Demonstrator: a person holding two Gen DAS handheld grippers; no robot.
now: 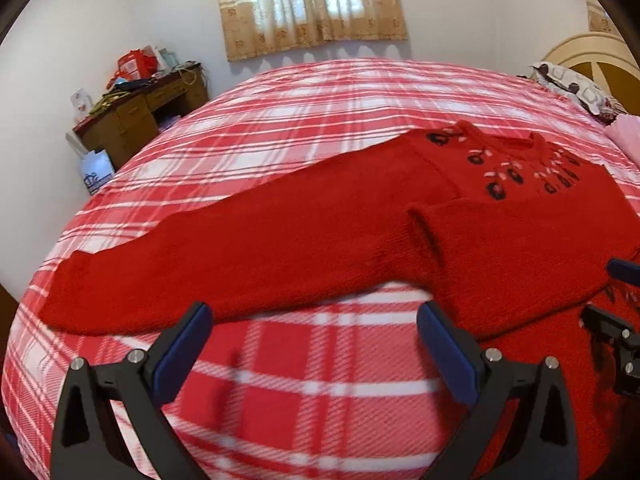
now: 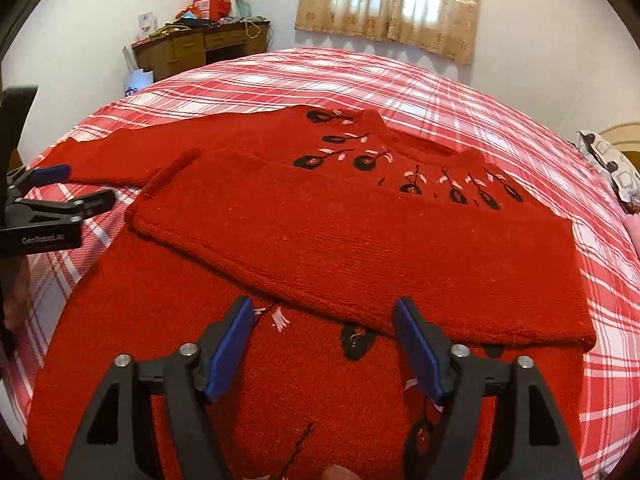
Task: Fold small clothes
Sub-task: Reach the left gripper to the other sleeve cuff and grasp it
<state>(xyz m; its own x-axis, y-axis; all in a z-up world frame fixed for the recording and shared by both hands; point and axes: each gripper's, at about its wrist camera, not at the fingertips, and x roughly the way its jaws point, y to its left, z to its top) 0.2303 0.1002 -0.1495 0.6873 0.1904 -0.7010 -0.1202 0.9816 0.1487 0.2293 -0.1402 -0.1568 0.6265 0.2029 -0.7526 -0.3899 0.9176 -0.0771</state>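
A red knitted sweater [image 2: 360, 240] with black and pink flower embroidery lies flat on the bed. One sleeve is folded across its chest; the other sleeve [image 1: 220, 252] stretches out to the left. My left gripper [image 1: 314, 316] is open and empty, just in front of the outstretched sleeve. It also shows at the left edge of the right wrist view [image 2: 86, 186]. My right gripper [image 2: 324, 312] is open and empty, hovering over the sweater's lower body near the folded sleeve's edge. It also shows at the right edge of the left wrist view [image 1: 608, 292].
The bed has a red and white plaid cover [image 1: 320, 104]. A cluttered wooden desk [image 2: 200, 46] stands by the far wall, with a white bag [image 1: 94, 172] beside it. A pillow [image 1: 576, 84] and headboard [image 1: 600, 52] are at the right. A curtained window [image 2: 392, 4] is behind.
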